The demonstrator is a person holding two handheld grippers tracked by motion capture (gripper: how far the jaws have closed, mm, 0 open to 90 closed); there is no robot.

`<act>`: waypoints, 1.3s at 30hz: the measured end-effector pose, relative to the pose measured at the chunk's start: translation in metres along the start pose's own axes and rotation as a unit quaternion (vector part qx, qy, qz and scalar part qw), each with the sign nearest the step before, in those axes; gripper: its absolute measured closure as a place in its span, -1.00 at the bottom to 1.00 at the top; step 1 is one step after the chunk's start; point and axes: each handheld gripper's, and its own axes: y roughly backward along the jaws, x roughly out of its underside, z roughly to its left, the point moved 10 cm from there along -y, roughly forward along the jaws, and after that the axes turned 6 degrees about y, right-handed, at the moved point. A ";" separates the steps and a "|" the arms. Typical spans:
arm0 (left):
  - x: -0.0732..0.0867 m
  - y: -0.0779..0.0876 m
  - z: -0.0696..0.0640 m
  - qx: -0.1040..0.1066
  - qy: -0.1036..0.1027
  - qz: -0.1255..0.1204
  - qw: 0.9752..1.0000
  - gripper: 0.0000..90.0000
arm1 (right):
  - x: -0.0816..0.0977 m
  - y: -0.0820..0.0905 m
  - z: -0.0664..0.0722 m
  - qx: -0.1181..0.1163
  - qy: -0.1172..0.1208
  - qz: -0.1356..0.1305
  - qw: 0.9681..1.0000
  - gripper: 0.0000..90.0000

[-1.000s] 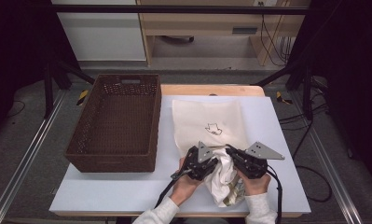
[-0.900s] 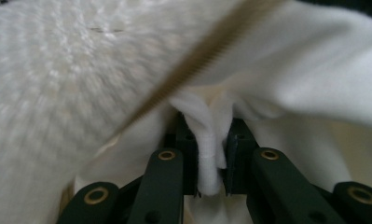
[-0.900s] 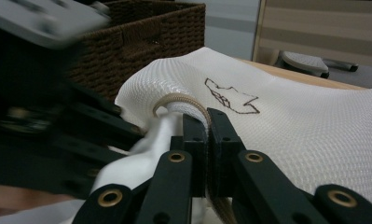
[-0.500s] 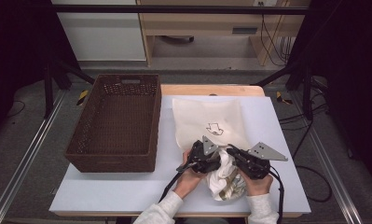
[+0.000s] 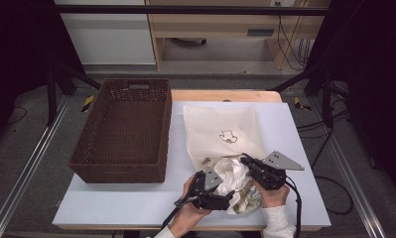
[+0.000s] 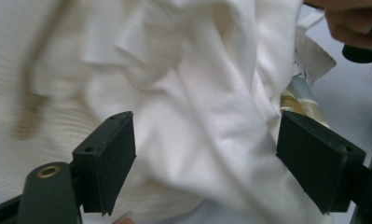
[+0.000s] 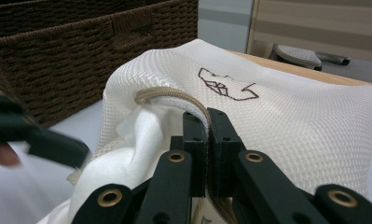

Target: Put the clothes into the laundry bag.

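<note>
- Evidently the job is stuffing the white cloth [image 5: 233,179] into the mesh bag [image 5: 224,133], which lies flat on the table [image 5: 136,203] with its mouth towards the person.
- The left gripper [image 5: 224,198] has just been opening; its jaws stand wide with the cloth between them but unpressed, probably freed for a new hold.
- The right gripper [image 7: 207,140] is clamped on the bag's zip rim, holding the mouth up so the cloth can pass under.
- Half the cloth lies bunched outside the mouth; how much is already inside is hidden.
- Something patterned [image 5: 246,199] under the cloth is hard to identify.
- The basket [image 5: 123,130] waits beyond, left.
</note>
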 end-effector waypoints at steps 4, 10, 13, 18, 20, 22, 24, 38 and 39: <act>0.001 -0.020 0.000 -0.001 0.000 0.002 1.000 0.10 | 0.002 -0.002 0.000 -0.004 -0.002 0.004 1.000 0.94; -0.018 -0.008 0.000 -0.016 -0.020 -0.009 1.000 0.71 | 0.003 -0.003 0.001 -0.008 -0.006 0.006 1.000 0.94; -0.033 -0.007 0.003 -0.027 -0.027 -0.013 0.999 0.71 | -0.001 0.001 0.000 -0.007 -0.008 0.000 1.000 0.94; -0.051 -0.024 0.020 -0.058 -0.029 0.000 0.998 0.66 | -0.011 0.009 0.001 -0.007 -0.004 -0.016 1.000 0.94; -0.053 -0.038 0.033 -0.069 -0.020 0.004 0.997 0.58 | -0.012 0.010 0.003 -0.013 -0.007 -0.018 1.000 0.94; -0.051 -0.051 0.043 -0.071 -0.013 0.004 0.997 0.52 | -0.012 0.009 0.005 -0.015 -0.003 -0.016 1.000 0.94; -0.051 -0.055 0.046 -0.078 -0.024 -0.003 0.997 0.48 | -0.010 0.006 0.005 -0.008 0.003 -0.007 1.000 0.94; -0.027 0.030 0.046 -0.061 -0.012 -0.038 0.997 -0.36 | -0.001 0.003 -0.002 0.001 -0.005 -0.001 1.000 0.94; -0.022 0.034 0.051 -0.067 -0.013 -0.036 0.997 -0.32 | -0.001 0.003 -0.002 0.001 -0.004 -0.001 1.000 0.93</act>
